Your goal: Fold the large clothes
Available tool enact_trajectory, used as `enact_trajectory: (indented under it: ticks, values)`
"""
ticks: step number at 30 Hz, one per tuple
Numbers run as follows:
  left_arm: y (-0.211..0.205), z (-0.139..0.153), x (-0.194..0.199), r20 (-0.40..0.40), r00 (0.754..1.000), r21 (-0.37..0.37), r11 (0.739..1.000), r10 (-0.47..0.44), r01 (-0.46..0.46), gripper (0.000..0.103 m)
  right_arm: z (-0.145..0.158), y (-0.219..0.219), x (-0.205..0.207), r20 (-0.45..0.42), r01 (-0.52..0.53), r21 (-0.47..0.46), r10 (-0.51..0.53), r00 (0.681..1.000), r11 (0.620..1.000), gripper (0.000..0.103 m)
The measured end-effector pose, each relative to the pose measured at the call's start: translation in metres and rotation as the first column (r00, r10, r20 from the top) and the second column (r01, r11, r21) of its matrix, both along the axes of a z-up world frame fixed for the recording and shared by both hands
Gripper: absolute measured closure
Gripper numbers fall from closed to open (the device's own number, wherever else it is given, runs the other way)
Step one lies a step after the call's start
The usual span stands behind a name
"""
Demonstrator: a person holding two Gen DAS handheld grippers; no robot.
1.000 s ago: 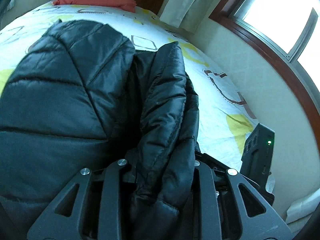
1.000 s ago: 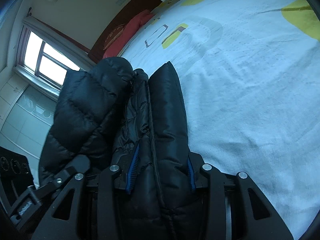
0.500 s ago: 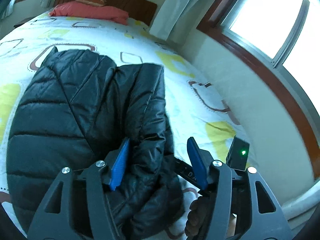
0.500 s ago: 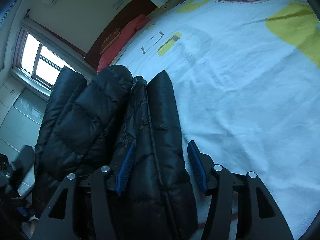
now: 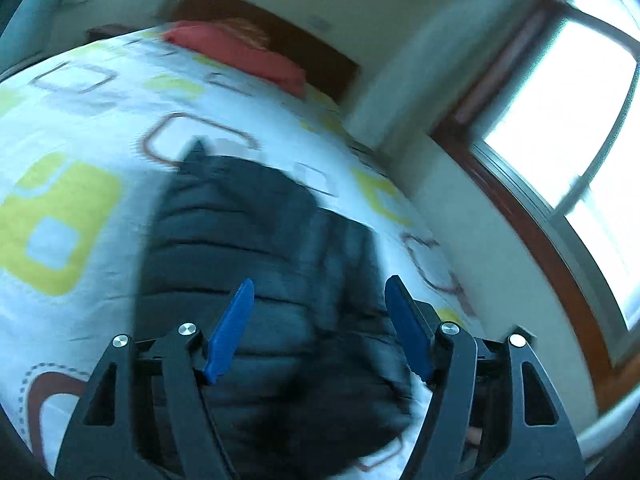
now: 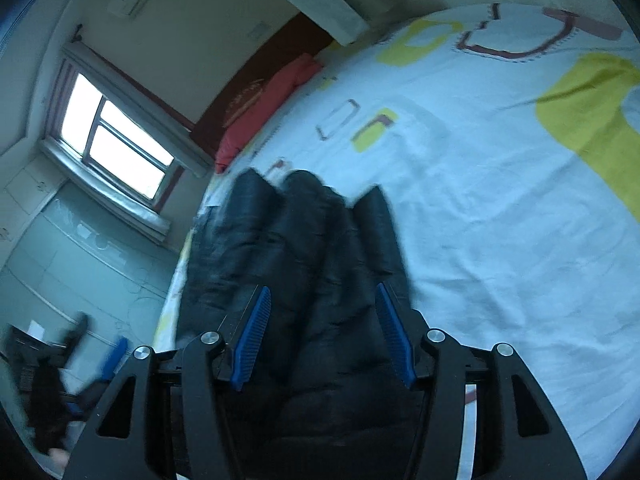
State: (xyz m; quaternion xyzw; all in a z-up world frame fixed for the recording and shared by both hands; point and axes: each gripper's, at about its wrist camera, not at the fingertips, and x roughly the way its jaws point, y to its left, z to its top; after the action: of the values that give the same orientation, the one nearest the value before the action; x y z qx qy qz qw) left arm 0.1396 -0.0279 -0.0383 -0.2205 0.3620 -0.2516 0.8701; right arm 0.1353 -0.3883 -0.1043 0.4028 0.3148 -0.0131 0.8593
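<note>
In the left wrist view motion blur smears everything, and the near end of the black puffer jacket [image 5: 256,280] is cut off behind the left gripper [image 5: 318,300]. Its blue pads [image 5: 230,330] stand wide apart, gripping nothing. The jacket lies folded on the patterned bedsheet [image 5: 80,120], well short of the red pillow [image 5: 236,54] at the headboard, with a window [image 5: 560,112] off to the side.

In the right wrist view the jacket [image 6: 304,248] lies beyond the right gripper [image 6: 322,320], whose jaws are spread and apparently hold nothing. Left of the jacket, a dark blurred shape [image 6: 44,392] is unreadable.
</note>
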Motion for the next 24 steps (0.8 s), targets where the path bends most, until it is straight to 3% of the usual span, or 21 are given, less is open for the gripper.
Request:
enact_trajectory:
  ticks: [2, 5, 10, 11, 12, 13, 15, 24]
  values:
    - [0.028, -0.014, 0.011, -0.037, 0.997, -0.019, 0.998, 0.067, -0.068, 0.035, 0.008, 0.007, 0.009, 0.011, -0.005, 0.001, 0.005, 1.000, 1.000, 0.040]
    - [0.055, -0.028, 0.024, -0.090, 0.987, -0.034, 0.990, 0.133, -0.136, 0.035, 0.010, 0.019, 0.030, 0.001, -0.031, 0.005, 0.031, 1.000, 0.999, 0.039]
    - [0.069, -0.054, 0.031, -0.157, 0.977, -0.041, 0.988, 0.143, -0.151, 0.035, -0.004, 0.033, 0.053, -0.066, -0.068, 0.000, 0.068, 0.996, 0.998, 0.039]
    - [0.068, -0.058, 0.031, -0.166, 0.977, -0.038, 0.989, 0.135, -0.144, 0.035, -0.006, 0.034, 0.053, -0.074, -0.064, -0.011, 0.063, 0.995, 0.998, 0.041]
    - [0.068, -0.060, 0.032, -0.172, 0.977, -0.037, 0.990, 0.129, -0.137, 0.035, -0.008, 0.034, 0.054, -0.080, -0.069, -0.014, 0.068, 0.994, 0.997, 0.060]
    - [0.066, -0.064, 0.034, -0.182, 0.976, -0.038, 0.991, 0.120, -0.129, 0.035, -0.010, 0.031, 0.054, -0.082, -0.072, -0.006, 0.071, 0.994, 0.997, 0.072]
    - [0.060, -0.068, 0.038, -0.195, 0.975, -0.048, 0.992, 0.104, -0.115, 0.034, -0.012, 0.024, 0.051, -0.081, -0.062, 0.000, 0.062, 0.995, 0.998, 0.079]
    - [0.025, -0.092, 0.048, -0.221, 0.975, -0.012, 1.000, 0.025, -0.029, 0.032, -0.049, -0.015, 0.033, -0.123, -0.013, 0.032, 0.017, 0.992, 0.999, 0.083]
